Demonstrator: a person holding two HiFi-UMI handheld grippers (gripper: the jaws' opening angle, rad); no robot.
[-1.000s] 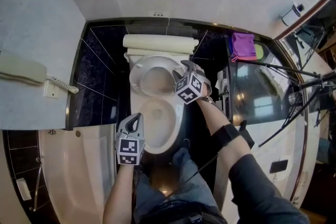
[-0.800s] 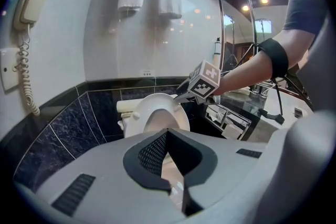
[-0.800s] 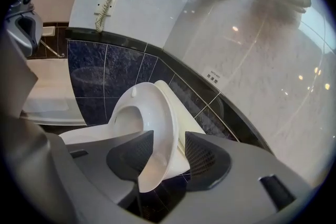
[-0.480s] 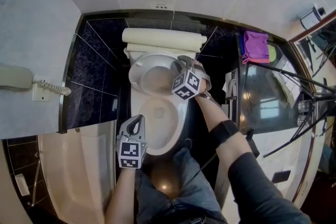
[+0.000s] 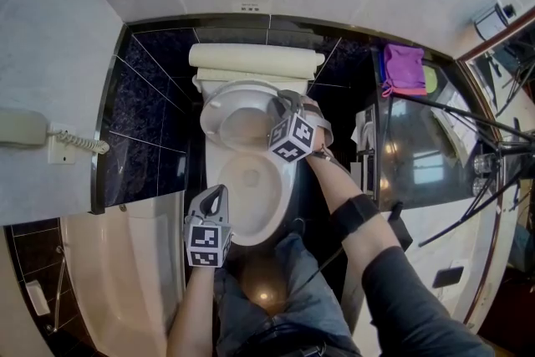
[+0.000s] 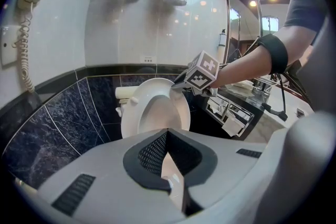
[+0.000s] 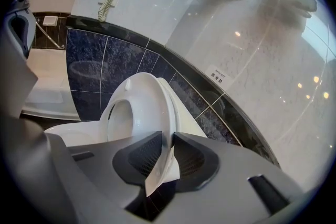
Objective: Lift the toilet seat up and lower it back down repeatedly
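Slippage is the chief danger: the right gripper [image 5: 282, 103] has just been closing its jaws and now pinches only the thin right-hand rim of the toilet seat [image 5: 214, 114]. The seat stands tilted up, well off the bowl [image 5: 280, 209] and just in front of the upright lid [image 7: 181, 113]. So narrow a bite on smooth plastic could, I judge, let go partway through the arc, and the seat would slam onto the bowl. Pushed further back, it would knock against the lid. The left gripper [image 5: 220, 193], jaws clenched on nothing, hovers at the bowl's front left rim; if it drifts inward, the seat could catch it on the way down.

Room is freest straight ahead, over the open bowl. To the right, the forearm runs close along the edge of the dark vanity table [image 5: 418, 163], which a wide swing of the elbow could strike. To the left, the dark tiled wall [image 5: 155, 125] and the bathtub [image 5: 125, 263] edge lie near the left gripper. The person's knees crowd the bowl's front
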